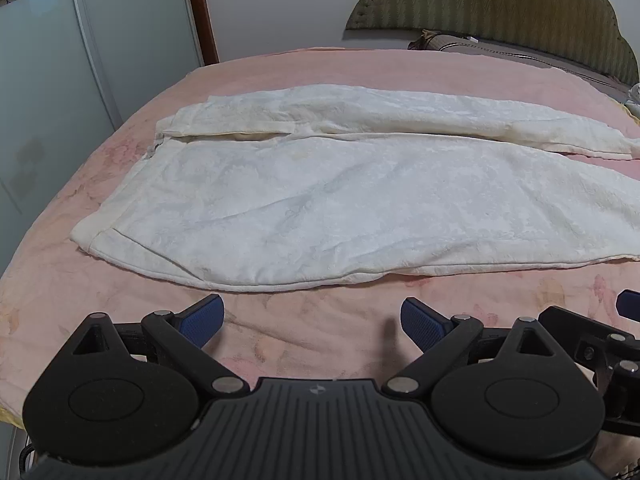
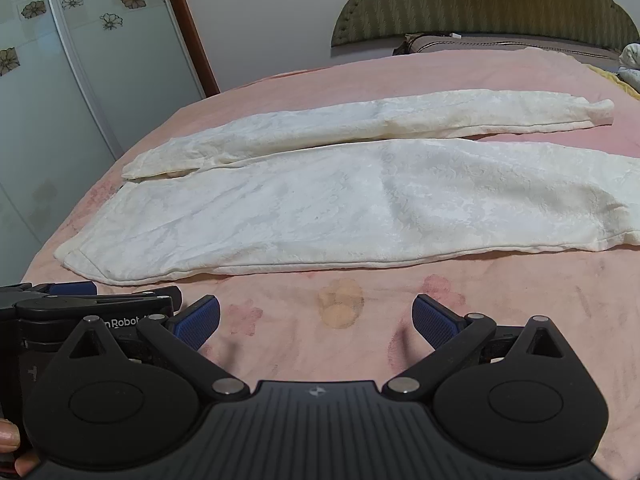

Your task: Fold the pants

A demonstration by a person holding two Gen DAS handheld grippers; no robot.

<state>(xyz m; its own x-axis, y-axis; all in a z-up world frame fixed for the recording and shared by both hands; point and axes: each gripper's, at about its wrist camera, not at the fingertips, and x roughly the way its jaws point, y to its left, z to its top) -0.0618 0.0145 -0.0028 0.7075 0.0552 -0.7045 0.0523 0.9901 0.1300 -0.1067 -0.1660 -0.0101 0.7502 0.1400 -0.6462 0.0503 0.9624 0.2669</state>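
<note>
Now I am hovering both released claws, left claw (image 1: 312,320) and right claw (image 2: 316,318), before the unfolded pants (image 1: 340,208), needing its near leg gripped.

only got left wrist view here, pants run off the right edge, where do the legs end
Observer: In the right wrist view the far leg ends at a cuff, short of the bed's right side.
Operator: near leg too
Observer: Its cuff lies flat at that view's right edge.
Operator: anything holding my gripper
Observer: Fingertips show beside the left gripper; its jaws stand apart, holding nothing.
</note>
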